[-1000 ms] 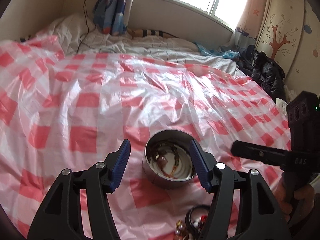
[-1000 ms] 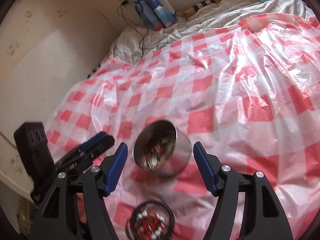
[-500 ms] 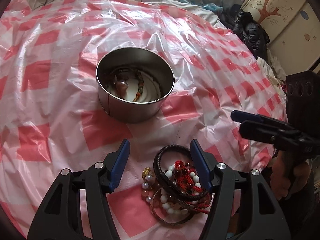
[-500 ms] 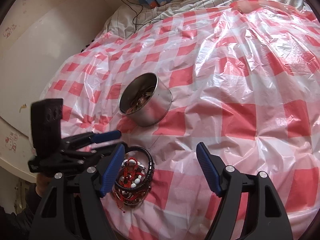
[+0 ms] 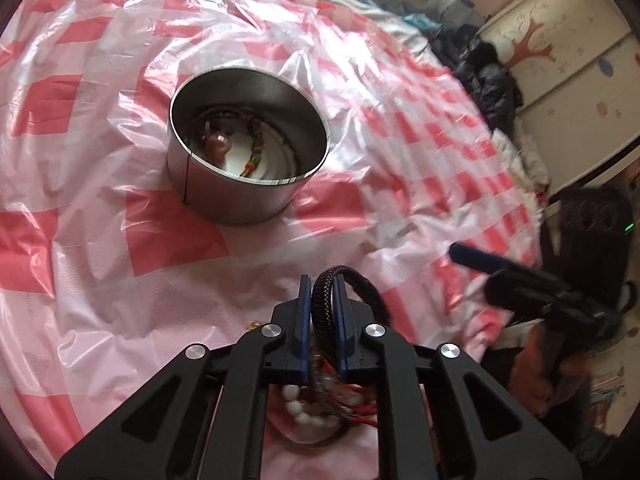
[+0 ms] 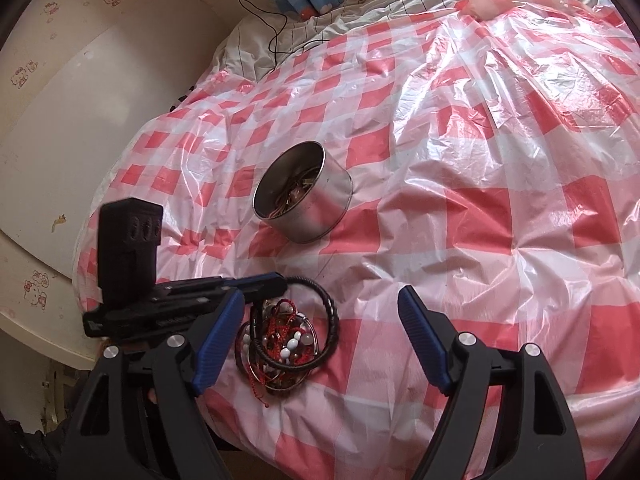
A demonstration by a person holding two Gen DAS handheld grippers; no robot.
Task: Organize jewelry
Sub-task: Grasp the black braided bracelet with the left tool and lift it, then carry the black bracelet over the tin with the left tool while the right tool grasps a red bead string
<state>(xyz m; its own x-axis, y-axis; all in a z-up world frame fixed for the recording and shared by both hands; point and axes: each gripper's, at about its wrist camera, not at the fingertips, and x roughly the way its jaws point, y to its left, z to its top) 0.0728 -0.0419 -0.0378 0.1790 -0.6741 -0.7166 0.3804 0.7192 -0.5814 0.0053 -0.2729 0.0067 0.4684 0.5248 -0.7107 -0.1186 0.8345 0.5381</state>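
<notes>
A round metal tin (image 5: 248,200) stands on the red-checked plastic sheet and holds a beaded bracelet (image 5: 256,148) and other pieces; it also shows in the right wrist view (image 6: 316,208). My left gripper (image 5: 322,288) is shut on a black braided bracelet (image 5: 356,280) at the top of a jewelry pile (image 5: 320,404). In the right wrist view the pile (image 6: 286,340) of red cord, white beads and bangles lies near the bed's edge, with the left gripper (image 6: 276,282) on the black bracelet (image 6: 332,312). My right gripper (image 6: 322,328) is open and empty, to the pile's right.
The checked sheet (image 6: 480,160) covers the bed. A wall (image 6: 60,100) runs along the left side. A curtain and cable (image 6: 280,20) lie at the head end. Dark clothes (image 5: 488,80) and a painted wardrobe (image 5: 560,52) stand beyond the right edge.
My left gripper has moved down onto the pile and closed on the black braided bracelet. My right gripper has stayed open and drawn back slightly.
</notes>
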